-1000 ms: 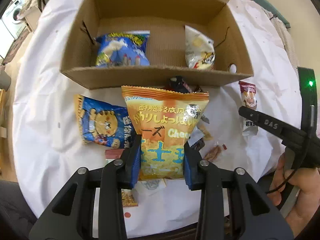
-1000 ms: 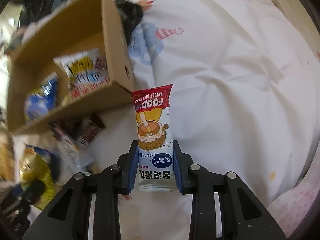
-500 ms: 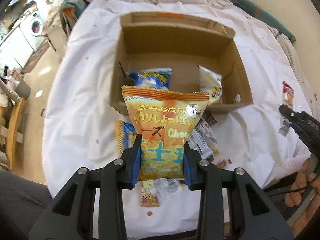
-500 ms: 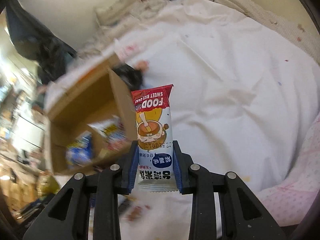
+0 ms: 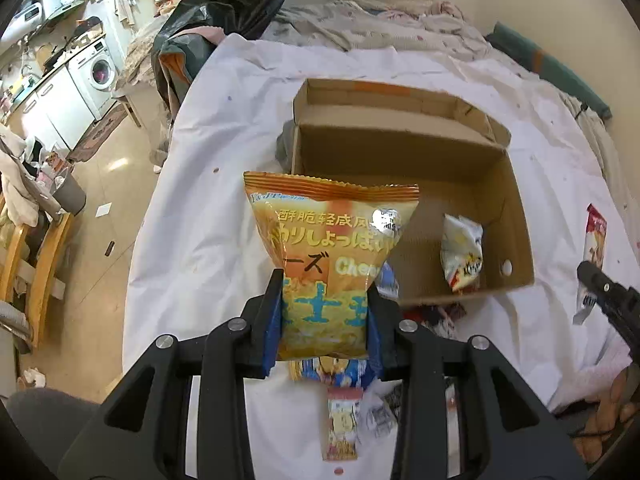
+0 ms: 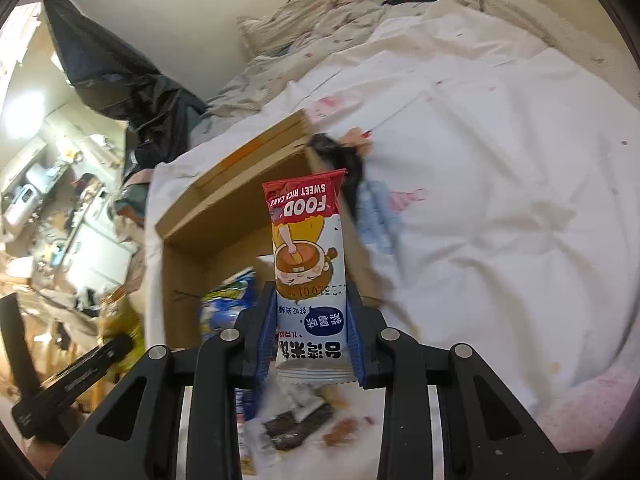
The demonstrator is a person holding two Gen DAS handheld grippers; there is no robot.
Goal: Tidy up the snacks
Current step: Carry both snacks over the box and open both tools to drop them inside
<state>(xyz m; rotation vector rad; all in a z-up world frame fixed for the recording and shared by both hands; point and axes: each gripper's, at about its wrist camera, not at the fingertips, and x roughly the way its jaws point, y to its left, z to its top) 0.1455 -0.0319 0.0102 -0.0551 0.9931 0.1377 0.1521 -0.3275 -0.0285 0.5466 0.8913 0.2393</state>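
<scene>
Rumpled white bedding (image 5: pixel 224 184) carries an open corrugated cardboard box (image 5: pixel 516 216), its walls matte brown. Near the box's right wall a crinkled white snack packet (image 5: pixel 460 256) is seen lying inside. A glossy orange chip bag (image 5: pixel 332 256), puffy with serrated seals, is clamped at its lower part by the narrowly parted left gripper (image 5: pixel 324 320); its long axis runs away from the fingers, toward the box. A slim rice cake packet (image 6: pixel 306 264), red-capped and smooth, is pinched at its lower end by the right gripper (image 6: pixel 310 340), its red end pointing away toward the box (image 6: pixel 192 216).
</scene>
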